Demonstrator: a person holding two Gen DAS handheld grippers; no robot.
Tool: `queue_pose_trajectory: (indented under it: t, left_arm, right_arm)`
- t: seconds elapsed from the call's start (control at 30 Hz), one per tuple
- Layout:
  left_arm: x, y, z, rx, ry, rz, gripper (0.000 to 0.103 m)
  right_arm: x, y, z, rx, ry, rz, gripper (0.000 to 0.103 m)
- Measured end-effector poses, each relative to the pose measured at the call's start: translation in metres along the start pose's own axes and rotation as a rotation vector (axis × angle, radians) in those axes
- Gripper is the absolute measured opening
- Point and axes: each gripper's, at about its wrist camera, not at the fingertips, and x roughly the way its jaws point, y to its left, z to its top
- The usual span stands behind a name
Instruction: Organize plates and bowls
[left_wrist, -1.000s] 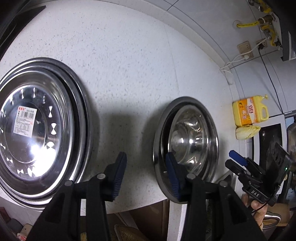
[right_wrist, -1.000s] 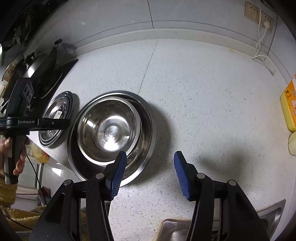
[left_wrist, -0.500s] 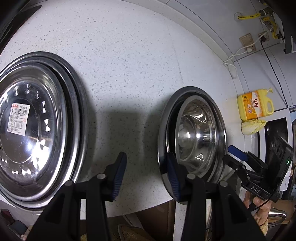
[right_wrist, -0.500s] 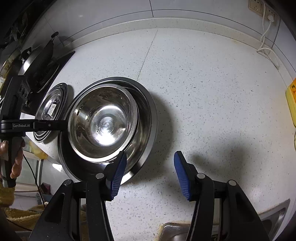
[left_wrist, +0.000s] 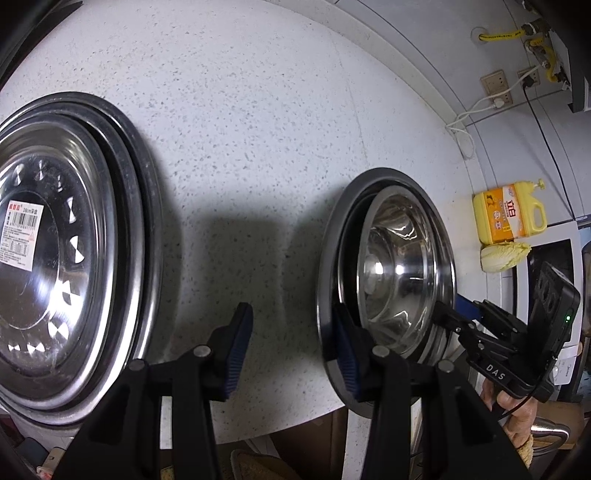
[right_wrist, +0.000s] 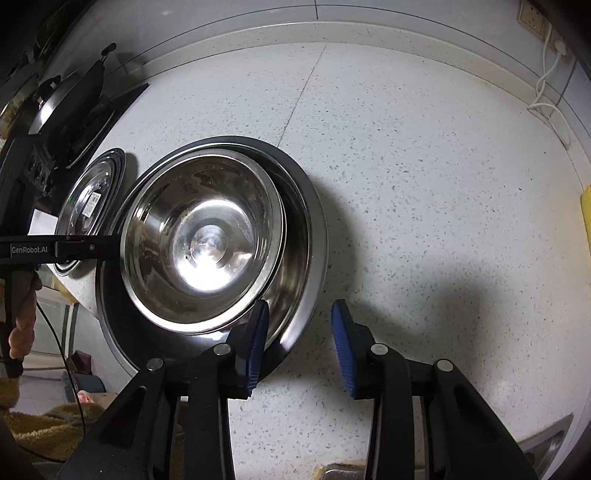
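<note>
Speckled white table (right_wrist: 424, 192) with a small steel bowl (right_wrist: 207, 240) nested, tilted, inside a larger bowl (right_wrist: 299, 236); a stack of steel plates (left_wrist: 62, 251) lies well apart near the table's edge. Right tongs (right_wrist: 299, 347): jaws have just been closing and straddle the larger bowl's rim, pads apparently not yet pressing it. Left tongs (left_wrist: 291, 347): jaws apart, empty, over bare table between plates and bowls. A yellow detergent bottle (left_wrist: 508, 212) stands by the wall.
</note>
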Motion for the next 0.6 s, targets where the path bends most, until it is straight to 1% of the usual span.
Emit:
queue_pose_trajectory:
  t: [0.07,0.1,0.13,0.2,0.27,0.4,0.47,0.6]
  left_arm:
    - [0.000,0.000,0.000,-0.002,-0.009,-0.007,0.039]
    - [0.000,0.000,0.000,-0.005,-0.011,-0.021,0.035]
    - [0.000,-0.001,0.000,-0.004,-0.011,-0.031,0.032]
    - [0.000,-0.004,0.001,0.004,-0.014,-0.050,0.023]
    - [0.000,-0.006,0.001,0.009,-0.017,-0.076,0.016]
    - [0.000,-0.009,0.001,0.012,-0.021,-0.095,0.013]
    - [0.000,-0.011,0.001,0.014,-0.022,-0.094,0.013]
    - [0.000,-0.012,0.001,0.026,-0.026,-0.091,0.013]
  right_arm:
    - [0.000,-0.002,0.001,0.009,-0.003,0.005,0.031]
    - [0.000,-0.002,0.000,0.014,-0.003,0.012,0.029]
    - [-0.001,-0.003,0.000,0.016,-0.004,0.021,0.028]
    - [-0.001,-0.002,0.000,0.017,-0.007,0.023,0.025]
    - [-0.001,0.000,0.001,0.021,-0.011,0.032,0.019]
    - [-0.001,-0.001,0.001,0.038,-0.016,0.047,0.018]
    - [0.000,-0.003,0.001,0.045,-0.015,0.058,0.018]
    - [0.000,-0.003,0.002,0.046,-0.009,0.055,0.018]
